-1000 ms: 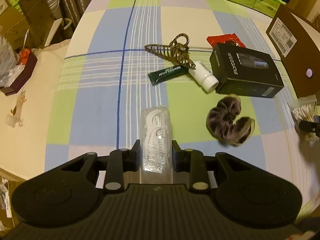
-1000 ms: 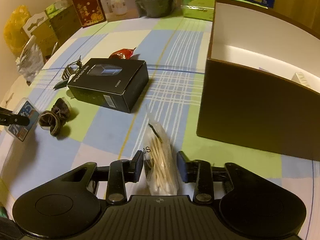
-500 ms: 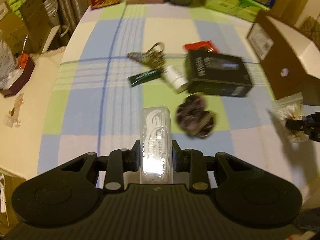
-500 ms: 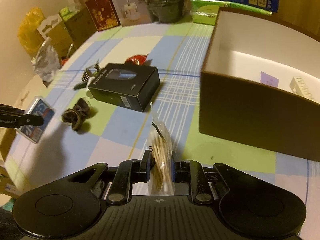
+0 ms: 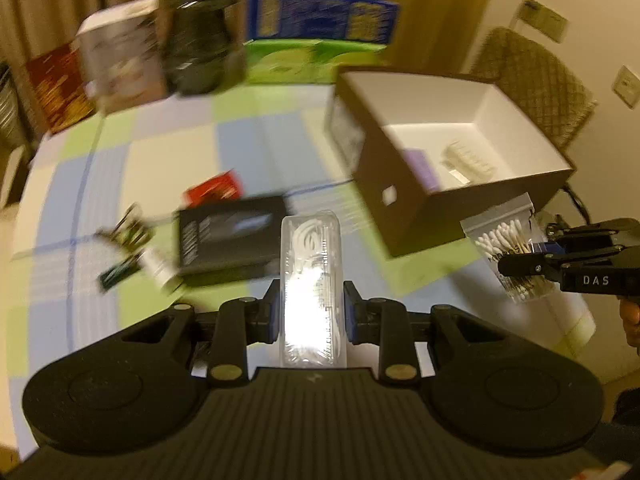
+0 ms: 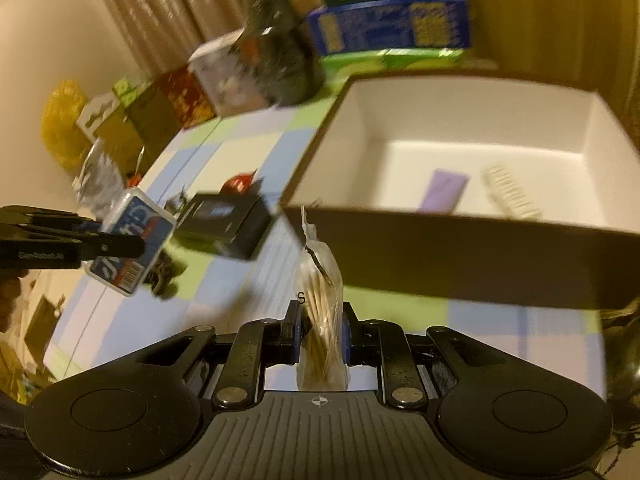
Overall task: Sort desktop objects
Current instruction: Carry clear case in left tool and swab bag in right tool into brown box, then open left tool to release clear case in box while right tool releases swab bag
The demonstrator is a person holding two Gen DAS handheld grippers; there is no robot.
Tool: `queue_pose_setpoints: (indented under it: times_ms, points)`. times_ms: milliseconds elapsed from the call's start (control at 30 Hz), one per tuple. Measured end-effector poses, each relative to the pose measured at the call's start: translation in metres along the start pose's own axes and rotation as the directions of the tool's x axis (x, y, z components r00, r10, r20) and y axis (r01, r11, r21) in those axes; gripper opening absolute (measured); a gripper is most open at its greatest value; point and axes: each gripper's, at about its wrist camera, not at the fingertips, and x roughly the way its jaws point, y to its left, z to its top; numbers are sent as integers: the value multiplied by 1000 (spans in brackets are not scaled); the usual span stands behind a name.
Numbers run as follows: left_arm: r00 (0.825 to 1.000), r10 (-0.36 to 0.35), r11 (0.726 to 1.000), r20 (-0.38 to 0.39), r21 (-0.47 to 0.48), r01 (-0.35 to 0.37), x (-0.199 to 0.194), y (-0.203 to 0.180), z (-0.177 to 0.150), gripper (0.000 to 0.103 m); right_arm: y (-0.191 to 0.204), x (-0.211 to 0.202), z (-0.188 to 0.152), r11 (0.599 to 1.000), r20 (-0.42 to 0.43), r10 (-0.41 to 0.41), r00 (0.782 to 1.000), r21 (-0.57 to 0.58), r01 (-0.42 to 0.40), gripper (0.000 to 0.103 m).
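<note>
My left gripper (image 5: 310, 314) is shut on a clear plastic case (image 5: 310, 264) with white items inside, held in the air above the checked tablecloth. In the right wrist view the same case (image 6: 132, 244) shows a blue label and hangs at the left. My right gripper (image 6: 319, 332) is shut on a small zip bag of cotton swabs (image 6: 322, 304), also lifted; this bag (image 5: 508, 248) appears at the right in the left wrist view. The open brown box (image 6: 440, 236) with a white inside stands just ahead of both, holding a purple card (image 6: 444, 190) and a white comb (image 6: 510, 192).
On the cloth lie a black carton (image 5: 232, 236), a red packet (image 5: 216, 188), a hair claw (image 5: 124, 232), a white bottle (image 5: 160, 268), a green packet (image 5: 116, 274) and a dark scrunchie (image 6: 164, 276). Cartons line the table's far edge. A chair (image 5: 532, 76) stands behind the box.
The right gripper closed on the swab bag and lifted it off the table. Both grippers rose and swung toward the brown box; the left kept hold of the clear case.
</note>
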Motion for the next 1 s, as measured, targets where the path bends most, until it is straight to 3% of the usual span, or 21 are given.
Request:
queue_pose_setpoints:
  times_ms: [267, 467, 667, 1000]
  points:
    - [995, -67, 995, 76, 77, 61, 17, -56, 54, 25, -58, -47, 32, 997, 109, -74, 991, 36, 71, 15]
    - [994, -73, 993, 83, 103, 64, 48, -90, 99, 25, -100, -52, 60, 986, 140, -165, 976, 46, 160, 15]
    - [998, -57, 993, 25, 101, 54, 91, -117, 127, 25, -141, -30, 81, 975, 102, -221, 970, 63, 215, 15]
    - [995, 2, 998, -104, 67, 5, 154, -129, 140, 25, -174, 1, 87, 975, 1, -218, 976, 52, 218, 15]
